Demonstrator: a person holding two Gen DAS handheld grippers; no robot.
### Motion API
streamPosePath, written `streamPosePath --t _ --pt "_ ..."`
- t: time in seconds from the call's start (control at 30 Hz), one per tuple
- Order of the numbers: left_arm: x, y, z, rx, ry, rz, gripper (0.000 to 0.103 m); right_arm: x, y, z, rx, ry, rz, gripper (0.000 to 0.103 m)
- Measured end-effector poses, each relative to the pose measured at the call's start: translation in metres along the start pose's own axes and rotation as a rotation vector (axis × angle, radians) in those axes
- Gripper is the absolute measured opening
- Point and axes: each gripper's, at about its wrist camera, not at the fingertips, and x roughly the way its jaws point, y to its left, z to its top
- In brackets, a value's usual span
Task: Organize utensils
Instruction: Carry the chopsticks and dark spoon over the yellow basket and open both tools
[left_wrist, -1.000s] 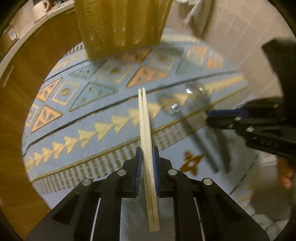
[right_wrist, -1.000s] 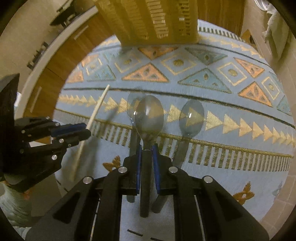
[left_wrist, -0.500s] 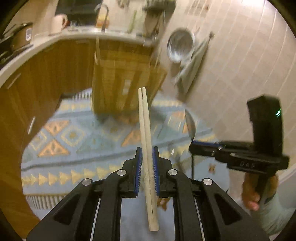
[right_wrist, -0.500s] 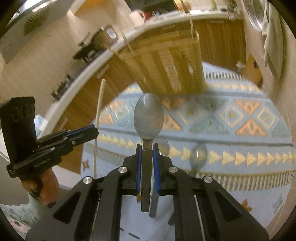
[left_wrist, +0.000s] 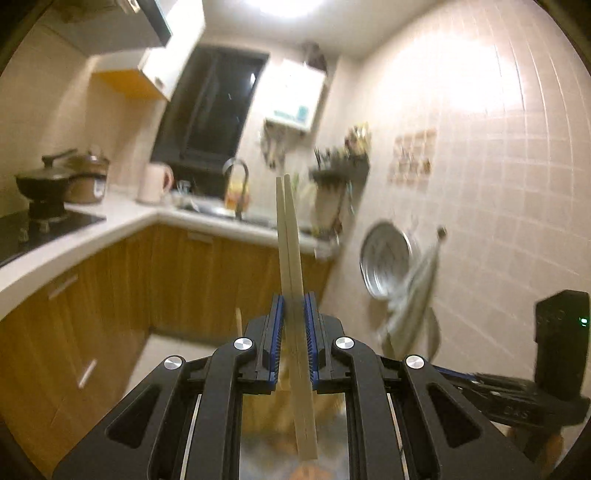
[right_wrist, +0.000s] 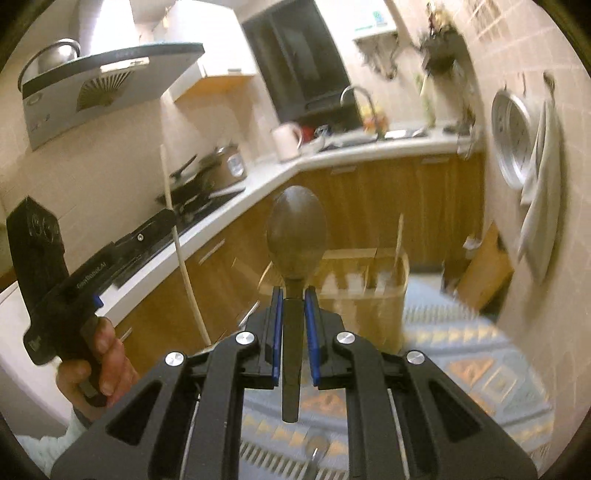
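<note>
Being gripped in the left tool (left_wrist: 293, 325) is a pair of chopsticks (left_wrist: 290, 258), pinched side by side between the blue pads with the tips pointing up and away toward the kitchen bench (left_wrist: 122, 225). A spoon (right_wrist: 295, 243) is being clenched by its handle in the right tool (right_wrist: 293, 325), bowl upright ahead of the pads. Both utensils are being held in the air above a patterned rug (right_wrist: 480, 369), and a slatted wooden basket (right_wrist: 369, 291) is standing on that rug ahead of the right tool, with a stick already upright inside it. Judged from this, the carry to the basket is being made. For a clean drop, each utensil is best being brought above a free compartment, tipped handle-down, and lowered inside before the pads are being loosened; the chopsticks are best being kept parallel, since one could slip out.
</note>
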Motion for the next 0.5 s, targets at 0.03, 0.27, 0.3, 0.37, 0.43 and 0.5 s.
streamPosePath --t 0.03,0.27,0.3,0.37,0.43,0.5 --pt "0.008 0.002 0.003 -0.007 -0.034 0.003 0.01 0.002 -0.002 0.007 0.003 -0.01 -0.009 0.01" --pt "0.039 -0.003 0.011 0.03 -0.181 0.046 0.01 0.023 -0.029 0.041 0.031 -0.103 -0.079 0.01" --pt "0.045 -0.002 0.011 0.031 -0.184 0.048 0.01 0.026 -0.033 0.045 0.034 -0.125 -0.094 0.01" --pt "0.059 -0.001 0.011 0.027 -0.189 0.052 0.01 0.029 -0.04 0.051 0.033 -0.157 -0.122 0.01" --pt "0.071 0.002 0.005 0.025 -0.192 0.063 0.01 0.038 -0.048 0.054 0.033 -0.174 -0.158 0.01" --pt "0.08 0.006 0.001 0.014 -0.178 0.065 0.01 0.049 -0.052 0.056 0.032 -0.164 -0.181 0.01"
